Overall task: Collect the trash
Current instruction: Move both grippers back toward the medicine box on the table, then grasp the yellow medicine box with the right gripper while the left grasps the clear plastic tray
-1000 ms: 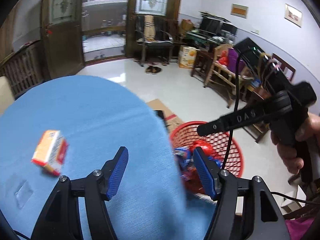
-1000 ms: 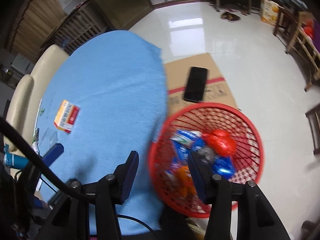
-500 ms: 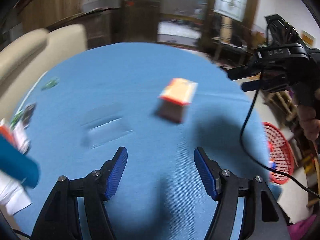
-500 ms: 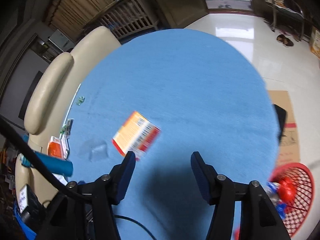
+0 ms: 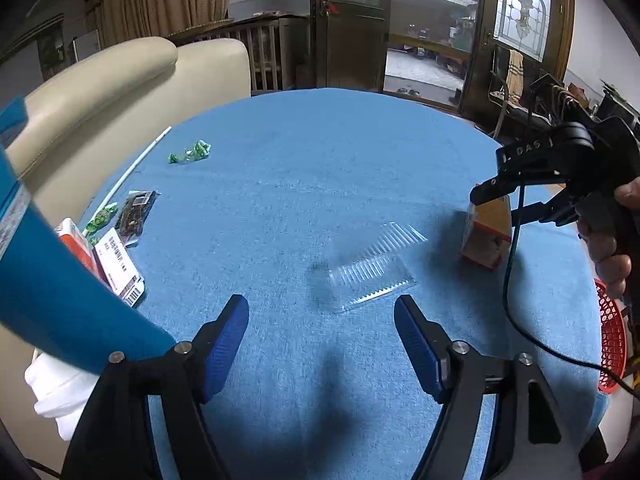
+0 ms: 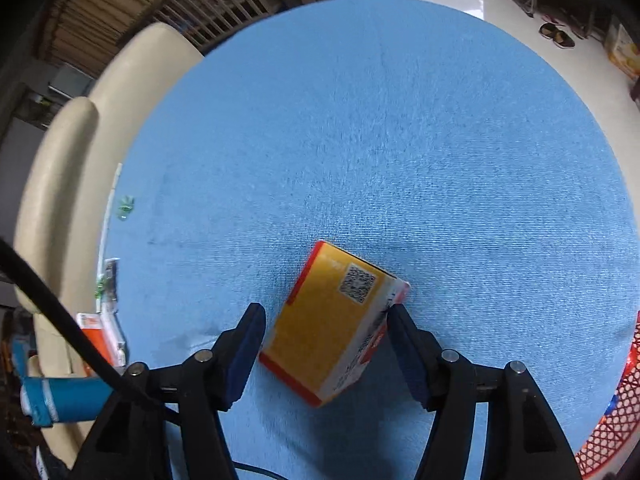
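Observation:
An orange and yellow carton [image 6: 336,328] lies on the round blue table [image 6: 400,140]. My right gripper [image 6: 326,346] is open with its fingers on either side of the carton, not closed on it. The left wrist view shows the same carton [image 5: 486,236] under the right gripper [image 5: 516,204]. My left gripper [image 5: 320,338] is open and empty, just short of a clear plastic wrapper [image 5: 372,268]. The red basket [image 6: 616,412] sits on the floor at the table's right edge, also visible in the left wrist view [image 5: 610,344].
Green candy wrappers [image 5: 190,152], a dark snack packet [image 5: 136,212], a white straw [image 5: 132,168] and a red and white box [image 5: 116,260] lie at the table's left edge. A cream sofa [image 5: 100,92] stands behind. A blue sleeve [image 5: 52,292] crosses the left.
Both grippers swung from over the basket back to the table. The right gripper came down around the carton. The left gripper now faces the clear wrapper.

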Tool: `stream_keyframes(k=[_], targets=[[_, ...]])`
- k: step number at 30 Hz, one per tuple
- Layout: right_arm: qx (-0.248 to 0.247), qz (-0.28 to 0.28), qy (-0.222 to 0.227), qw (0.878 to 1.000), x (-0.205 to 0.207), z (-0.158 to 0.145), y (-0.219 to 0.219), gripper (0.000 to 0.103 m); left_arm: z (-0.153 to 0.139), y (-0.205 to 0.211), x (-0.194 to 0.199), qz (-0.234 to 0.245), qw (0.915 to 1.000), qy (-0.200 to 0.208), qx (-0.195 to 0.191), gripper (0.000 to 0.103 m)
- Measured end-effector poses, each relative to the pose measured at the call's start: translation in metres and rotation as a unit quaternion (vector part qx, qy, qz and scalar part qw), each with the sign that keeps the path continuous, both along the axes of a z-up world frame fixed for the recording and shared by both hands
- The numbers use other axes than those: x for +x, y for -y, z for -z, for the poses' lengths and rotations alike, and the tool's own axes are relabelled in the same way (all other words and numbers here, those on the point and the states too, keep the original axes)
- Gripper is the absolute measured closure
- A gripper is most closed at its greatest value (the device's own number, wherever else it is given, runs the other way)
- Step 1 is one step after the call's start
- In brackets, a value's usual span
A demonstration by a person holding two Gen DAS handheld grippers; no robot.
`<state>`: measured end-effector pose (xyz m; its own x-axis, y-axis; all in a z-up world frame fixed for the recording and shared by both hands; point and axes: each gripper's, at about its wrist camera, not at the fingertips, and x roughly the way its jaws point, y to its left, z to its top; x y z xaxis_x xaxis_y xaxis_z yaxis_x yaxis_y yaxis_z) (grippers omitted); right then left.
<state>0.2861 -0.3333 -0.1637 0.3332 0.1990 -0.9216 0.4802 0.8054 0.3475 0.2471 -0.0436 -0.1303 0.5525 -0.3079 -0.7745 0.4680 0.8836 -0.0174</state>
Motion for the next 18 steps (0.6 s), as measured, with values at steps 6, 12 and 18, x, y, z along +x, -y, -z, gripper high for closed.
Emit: stream_keyframes(k=[6,12,18], targets=[[-0.037,-0.020,-0.028,0.999,0.008,0.015,-0.018,0.036,-0.005,0.012,0.020,0.013,0.9988,-0.032,-0.036,0.027],[-0.049,-0.044,0.000,0.998,-0.010,0.023,-0.017,0.054,-0.006,0.037,0.039,0.021,0.9957,-0.061,-0.067,0.021],[-0.049,-0.078,0.022,0.995,-0.041,0.022,-0.021,0.054,0.019,0.056,0.065,-0.004,0.9900,-0.120,-0.074,0.021]])
